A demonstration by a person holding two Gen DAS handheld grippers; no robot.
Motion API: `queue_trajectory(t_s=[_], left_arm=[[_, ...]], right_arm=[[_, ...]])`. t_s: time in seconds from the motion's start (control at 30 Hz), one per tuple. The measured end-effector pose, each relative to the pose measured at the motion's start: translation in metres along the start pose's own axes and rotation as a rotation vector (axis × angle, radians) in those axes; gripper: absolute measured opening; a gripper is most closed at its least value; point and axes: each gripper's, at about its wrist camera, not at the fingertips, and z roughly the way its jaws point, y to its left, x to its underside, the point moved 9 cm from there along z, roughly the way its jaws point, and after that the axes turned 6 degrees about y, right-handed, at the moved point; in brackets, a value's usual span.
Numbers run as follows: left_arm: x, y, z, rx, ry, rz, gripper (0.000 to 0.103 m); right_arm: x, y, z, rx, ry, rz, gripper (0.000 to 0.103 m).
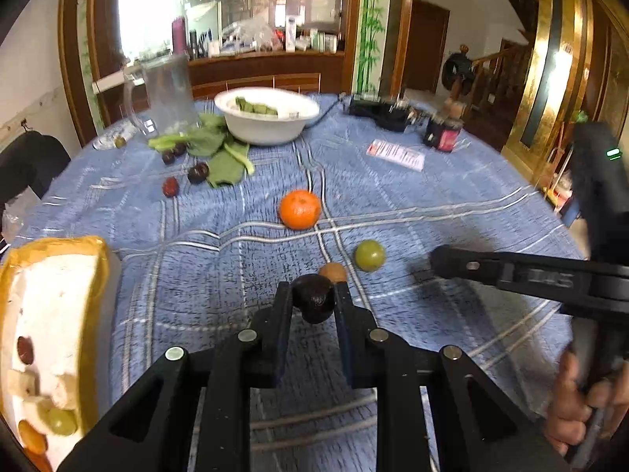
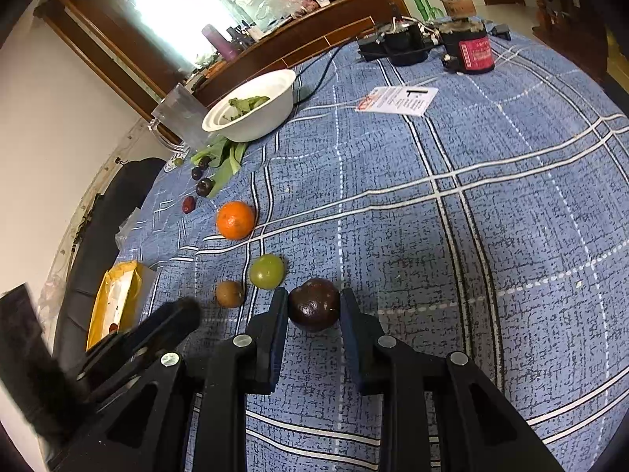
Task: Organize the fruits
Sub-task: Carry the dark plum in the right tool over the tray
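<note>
Left wrist view: yellow tray [image 1: 94,271] cut off at the edge; each hand-held gripper grasps a dark fruit.

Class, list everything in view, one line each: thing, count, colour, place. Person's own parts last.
orange: 1, orange, mid-cloth
green fruit: 1, green, near orange
brown fruit: 1, brown, beside green fruit
small dark fruits: 3, dark purple, by the leaves
red fruit: 1, red, near them
leaves: several, green, beside bowl
bowl: 1, white, far side, greens inside
jug: 1, clear, beside bowl
yellow container: 1, yellow, left edge, fruit inside
leaflet: 1, white-red, far right
jar: 1, red-labelled, far edge
tablecloth: 1, blue checked
left claw: 1, black, shut on first dark fruit
right claw: 1, black, shut on second dark fruit
hand: 1, gripping right claw's handle
</note>
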Motion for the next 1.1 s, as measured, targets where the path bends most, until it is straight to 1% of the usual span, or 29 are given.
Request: queue_trajectory(t_s=[0.13,0.23,0.33,0.43,0.47,0.6,0.73,0.83,0.97,1.1], left_arm=[[0.007,0.001,-0.037,0.034,-0.048,-0.036,0.02],[0.015,0.006,-0.056,0.062,-0.06,-0.073,0.02],[0.028,0.018,-0.079,0.078,-0.081,-0.103,0.02],[0.037,0.03,-0.097,0.079,-0.098,-0.113,0.02],[0.04,0.037,-0.107,0.08,-0.115,-0.123,0.02],[0.049,0.056,-0.131,0.098,-0.159,-0.15,0.02],[0.058,0.067,-0.14,0.153,-0.16,-0.177,0.02],[0.063,0.075,-0.145,0.17,-0.172,-0.187,0.02],[0.067,0.086,-0.149,0.188,-0.185,-0.209,0.02],[0.072,0.099,-0.155,0.192,-0.2,-0.233,0.02]], right_arm=[[0.0,-0.004,-0.006,0.014,-0.035,0.008,0.028],[0.006,-0.008,-0.011,0.04,-0.049,0.034,0.027],[0.022,-0.002,-0.02,0.019,-0.052,0.055,0.027],[0.044,0.011,-0.03,0.024,-0.041,0.046,0.028],[0.052,0.015,-0.035,0.027,-0.043,0.043,0.028],[0.075,0.03,-0.062,0.035,-0.068,0.048,0.028],[0.092,0.045,-0.087,0.066,-0.094,0.032,0.028],[0.101,0.056,-0.101,0.085,-0.114,0.016,0.028],[0.109,0.068,-0.106,0.104,-0.117,-0.002,0.028],[0.113,0.084,-0.102,0.107,-0.11,-0.029,0.028]])
